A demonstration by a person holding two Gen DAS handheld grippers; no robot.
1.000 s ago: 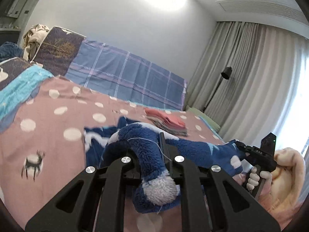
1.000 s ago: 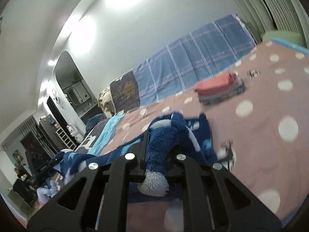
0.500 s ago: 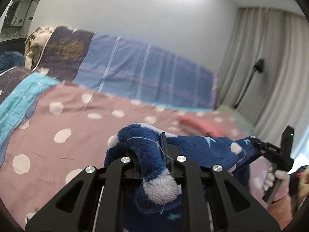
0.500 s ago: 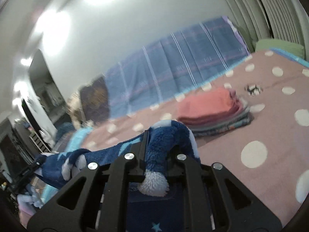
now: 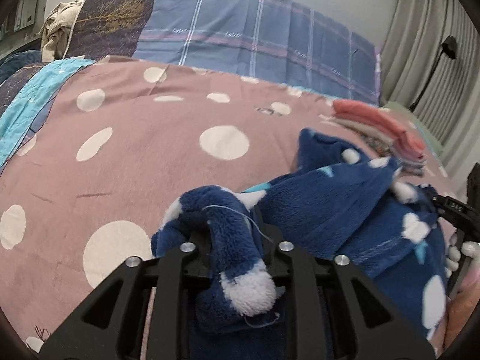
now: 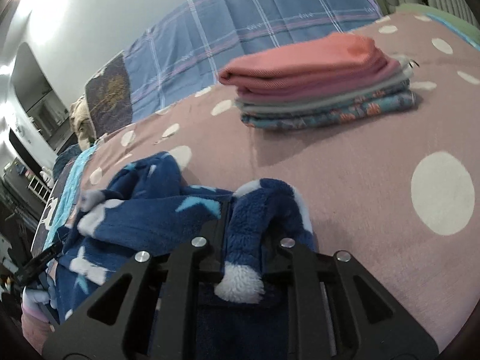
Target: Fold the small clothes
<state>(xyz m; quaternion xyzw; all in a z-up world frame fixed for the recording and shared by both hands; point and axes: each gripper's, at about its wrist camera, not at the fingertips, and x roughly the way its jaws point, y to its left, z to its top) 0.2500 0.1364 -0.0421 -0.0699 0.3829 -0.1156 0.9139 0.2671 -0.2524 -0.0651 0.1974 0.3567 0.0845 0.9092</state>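
Your L gripper (image 5: 232, 234) & R gripper (image 6: 243, 237) each pinch the fuzzy navy fleece garment (image 5: 330, 210), clamped tight, beside folded stack (image 6: 318, 87).

Pink polka-dot bedspread (image 5: 126, 162), blue plaid cover (image 5: 255, 33) against pale wall (image 6: 90, 15); grey curtains (image 5: 420, 45), black floor lamp (image 5: 450, 46)

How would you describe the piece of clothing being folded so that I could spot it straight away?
Start with the pink bedspread with big white dots. Near its front edge, the left gripper and right gripper each pinch a fluffy navy fleece garment. Unlike the neat folded stack behind it, it is rumpled, fuzzy, and scattered with white dots and light-blue stars.
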